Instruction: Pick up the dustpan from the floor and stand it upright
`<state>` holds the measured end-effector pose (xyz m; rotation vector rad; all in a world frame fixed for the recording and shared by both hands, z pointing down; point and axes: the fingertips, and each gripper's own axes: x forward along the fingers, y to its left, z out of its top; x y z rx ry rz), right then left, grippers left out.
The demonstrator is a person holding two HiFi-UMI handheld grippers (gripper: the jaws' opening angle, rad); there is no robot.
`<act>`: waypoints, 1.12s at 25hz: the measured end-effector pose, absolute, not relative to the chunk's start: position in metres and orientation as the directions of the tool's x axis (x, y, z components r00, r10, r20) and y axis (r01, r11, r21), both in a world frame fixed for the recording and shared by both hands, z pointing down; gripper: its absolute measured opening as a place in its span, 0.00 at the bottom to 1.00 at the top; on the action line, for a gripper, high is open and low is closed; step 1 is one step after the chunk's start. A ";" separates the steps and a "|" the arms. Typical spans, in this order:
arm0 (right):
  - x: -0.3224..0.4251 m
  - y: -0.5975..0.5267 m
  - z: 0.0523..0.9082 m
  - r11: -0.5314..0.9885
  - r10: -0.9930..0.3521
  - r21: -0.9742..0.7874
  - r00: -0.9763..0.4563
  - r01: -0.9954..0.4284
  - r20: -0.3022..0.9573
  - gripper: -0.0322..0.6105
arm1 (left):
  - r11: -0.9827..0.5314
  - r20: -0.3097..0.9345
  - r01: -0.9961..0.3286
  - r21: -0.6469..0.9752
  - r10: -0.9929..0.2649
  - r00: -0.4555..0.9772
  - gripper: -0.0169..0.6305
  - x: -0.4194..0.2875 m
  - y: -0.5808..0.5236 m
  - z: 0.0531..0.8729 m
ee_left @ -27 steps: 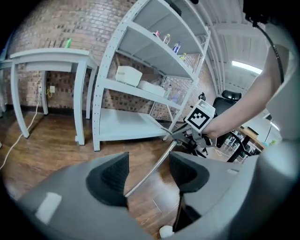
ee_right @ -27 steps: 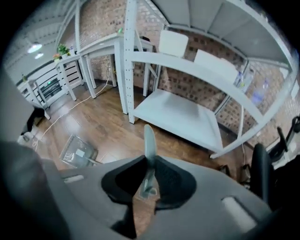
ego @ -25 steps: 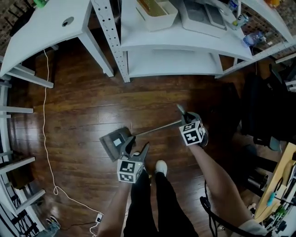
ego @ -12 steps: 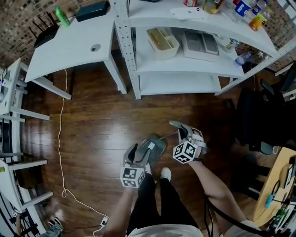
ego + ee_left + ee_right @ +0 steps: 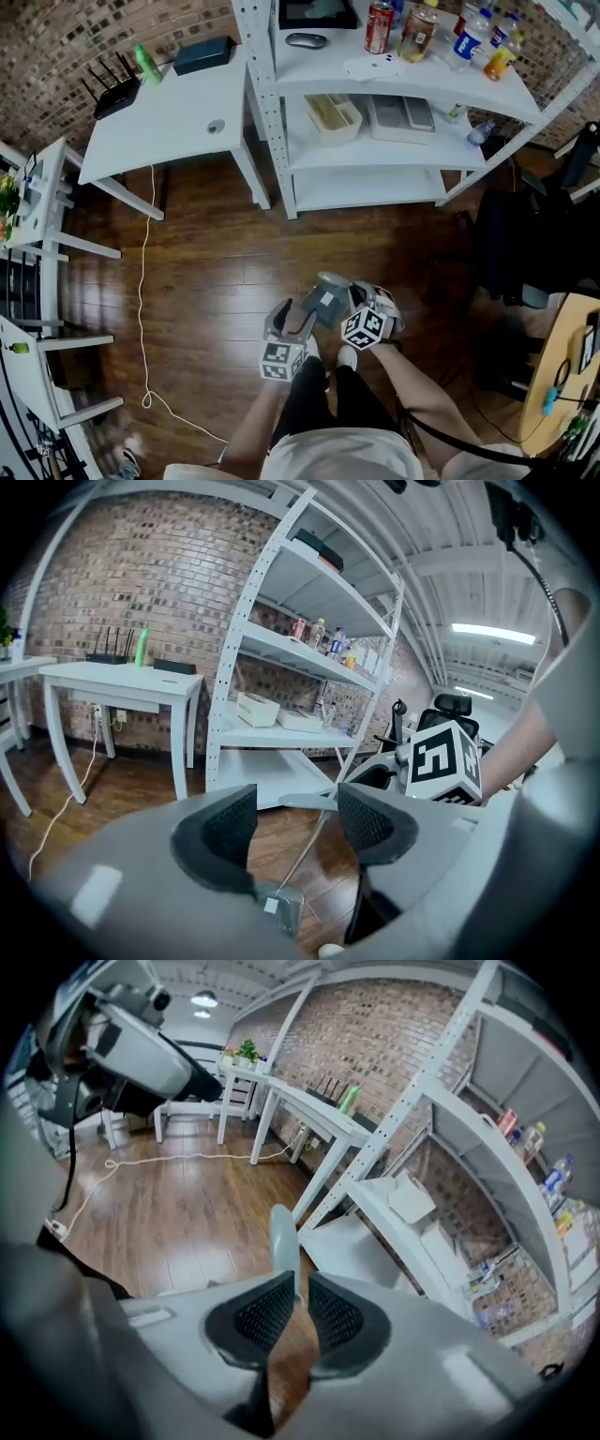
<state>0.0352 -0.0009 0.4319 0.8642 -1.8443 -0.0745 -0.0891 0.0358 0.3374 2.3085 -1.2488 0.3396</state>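
While R tool (image 5: 300, 1288) pinches dustpan (image 5: 326, 302) — L tool (image 5: 295, 810) gapes.

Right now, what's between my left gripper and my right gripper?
The dustpan: the head view shows it between the left gripper and the right gripper, whose jaws clamp its handle.

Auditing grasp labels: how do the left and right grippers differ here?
The left gripper has its jaws wide apart, pressing nothing. The right gripper has its jaws shut on the dustpan handle, having just closed tighter. The left gripper sees the shelf upright, while the right gripper sees it leaning, so the right one looks rolled. Shared: the same grey two-jaw build, and both are close to the dustpan.
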 end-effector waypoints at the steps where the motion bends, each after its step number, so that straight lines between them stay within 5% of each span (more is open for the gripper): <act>1: 0.032 -0.003 0.426 0.728 -0.588 0.403 -0.202 -0.556 0.783 0.10 | -0.468 0.432 -0.834 0.292 -0.713 0.552 0.47 -0.091 0.035 0.332; 4: 0.027 -0.009 0.400 0.676 -0.608 0.325 -0.251 -0.661 0.753 0.12 | -0.456 0.407 -0.842 0.287 -0.738 0.539 0.47 -0.102 0.031 0.314; 12: 0.037 0.005 0.278 0.482 -0.742 -0.014 -0.417 -0.876 0.525 0.44 | -0.475 0.301 -0.843 0.251 -0.790 0.534 0.47 -0.104 0.030 0.245; 22: 0.094 0.108 0.108 0.505 -0.848 0.024 -0.490 -0.863 0.204 0.50 | -0.422 0.083 -0.903 0.086 -0.900 0.428 0.55 -0.046 0.107 0.106; 28: 0.147 0.197 0.059 0.566 -0.820 0.002 -0.563 -0.824 0.099 0.51 | -0.287 0.018 -0.944 0.163 -0.956 0.294 0.55 0.013 0.211 0.065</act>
